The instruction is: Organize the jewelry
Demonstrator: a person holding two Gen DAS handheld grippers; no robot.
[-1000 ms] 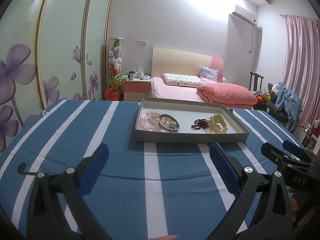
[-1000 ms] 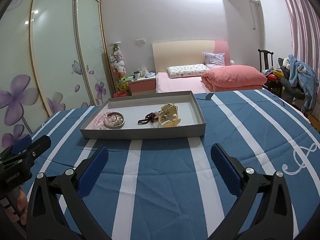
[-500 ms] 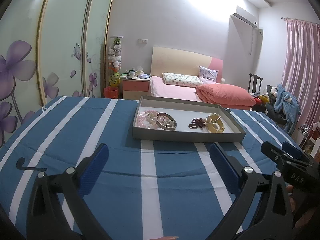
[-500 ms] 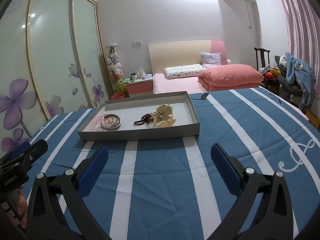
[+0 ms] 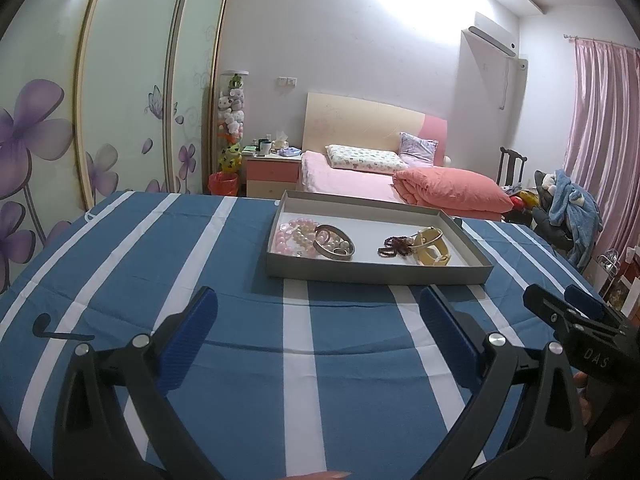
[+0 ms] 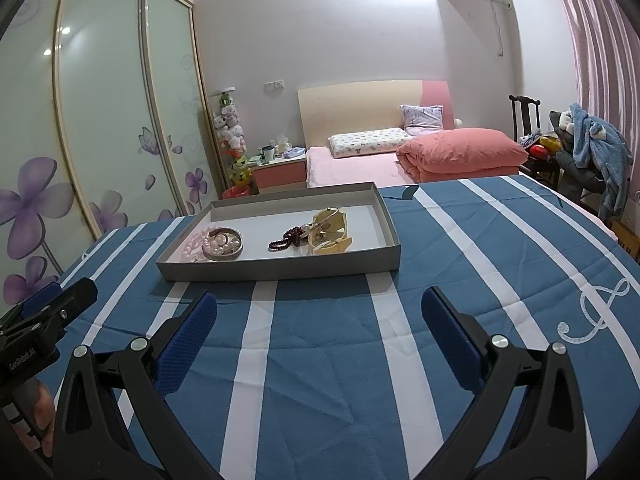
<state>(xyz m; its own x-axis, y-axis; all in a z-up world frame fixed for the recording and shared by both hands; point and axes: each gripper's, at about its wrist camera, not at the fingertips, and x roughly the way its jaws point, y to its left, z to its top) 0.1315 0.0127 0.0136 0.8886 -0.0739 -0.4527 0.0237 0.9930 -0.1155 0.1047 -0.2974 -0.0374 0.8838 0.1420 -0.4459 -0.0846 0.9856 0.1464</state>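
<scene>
Above the striped cloth (image 5: 240,360), both tongs (image 5: 318,320) (image 6: 320,324) spread empty, tray (image 5: 376,274) now slightly farther off

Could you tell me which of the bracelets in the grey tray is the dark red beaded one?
It is the dark red beaded bracelet lying mid-tray, touching the cream bangles on its right; the pink beads and silver bangle sit at the left end.

Both grippers slightly farther back from the tray (image 5: 376,270) than before
</scene>
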